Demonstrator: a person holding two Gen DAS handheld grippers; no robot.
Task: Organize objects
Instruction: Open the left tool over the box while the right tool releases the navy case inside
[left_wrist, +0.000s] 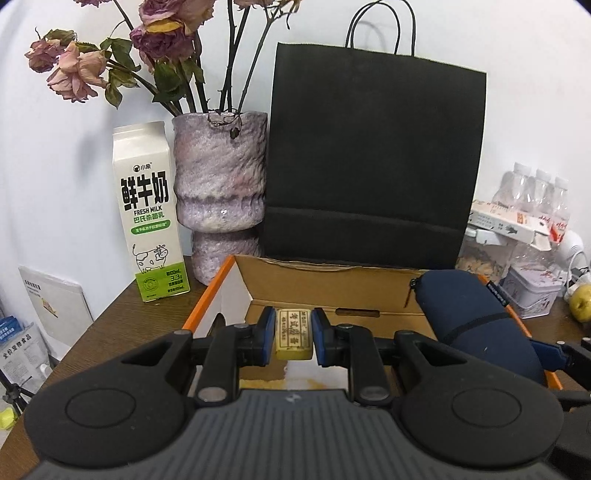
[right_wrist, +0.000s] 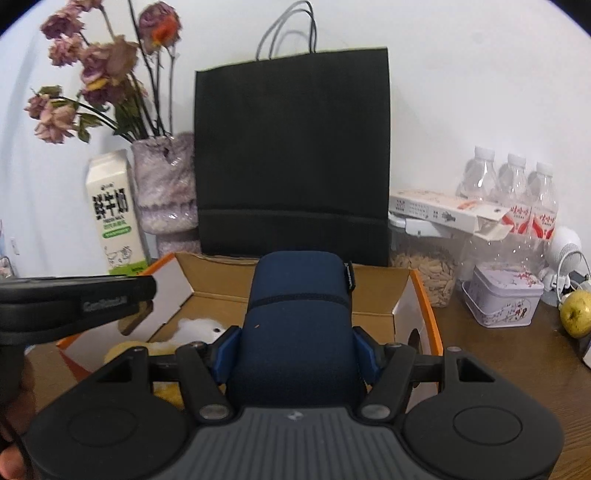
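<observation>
Holding a small yellow block (left_wrist: 293, 334) pinched in the left gripper (left_wrist: 293, 338), and a navy pouch (right_wrist: 295, 325) clamped in the right gripper (right_wrist: 295, 356), both just above the open cardboard box (left_wrist: 332, 284) ahead. Judging neither placed yet; white fluff (right_wrist: 199, 328) already lying inside, below.

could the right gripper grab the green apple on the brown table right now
Probably not: the right gripper is shut on a navy fabric pouch, so its jaws are full; the green apple itself sits unobstructed.
</observation>
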